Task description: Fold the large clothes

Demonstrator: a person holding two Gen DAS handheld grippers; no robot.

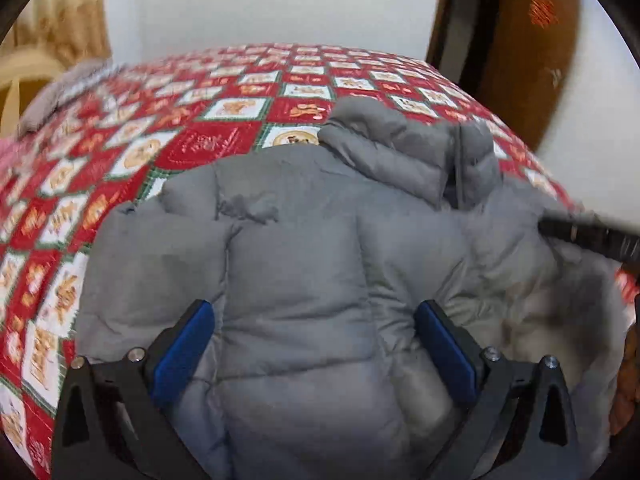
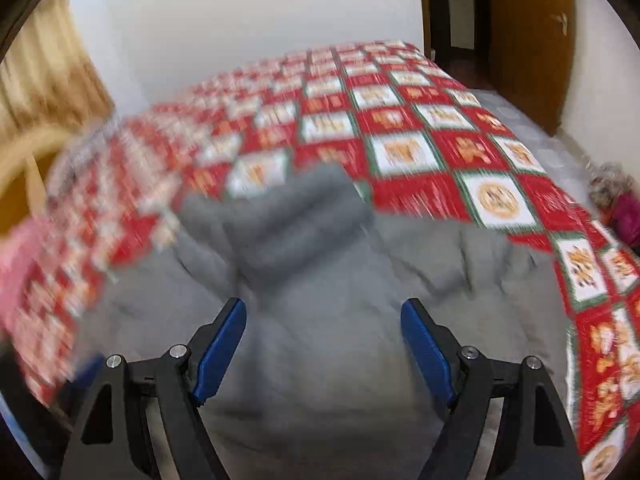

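Observation:
A large grey puffer jacket [image 1: 304, 248] lies on a bed, with a quilted part [image 1: 392, 152] bunched at its far end and a pale lining [image 1: 532, 320] showing at the right. My left gripper [image 1: 316, 312] hovers over the jacket's middle, open, its blue pads wide apart and nothing between them. In the right wrist view the same jacket [image 2: 328, 280] is blurred by motion. My right gripper [image 2: 324, 312] is over it, open and empty. A dark bar [image 1: 588, 236] reaches in from the right of the left wrist view; what it belongs to I cannot tell.
The bed carries a red, white and green patterned quilt [image 1: 224, 120]. A brown wooden door [image 1: 524, 52] stands at the back right, a beige curtain [image 1: 52, 24] at the left. A grey cloth [image 1: 60, 96] and pink fabric [image 2: 20, 264] lie at the bed's left. A magenta bundle [image 2: 628, 216] sits beyond its right edge.

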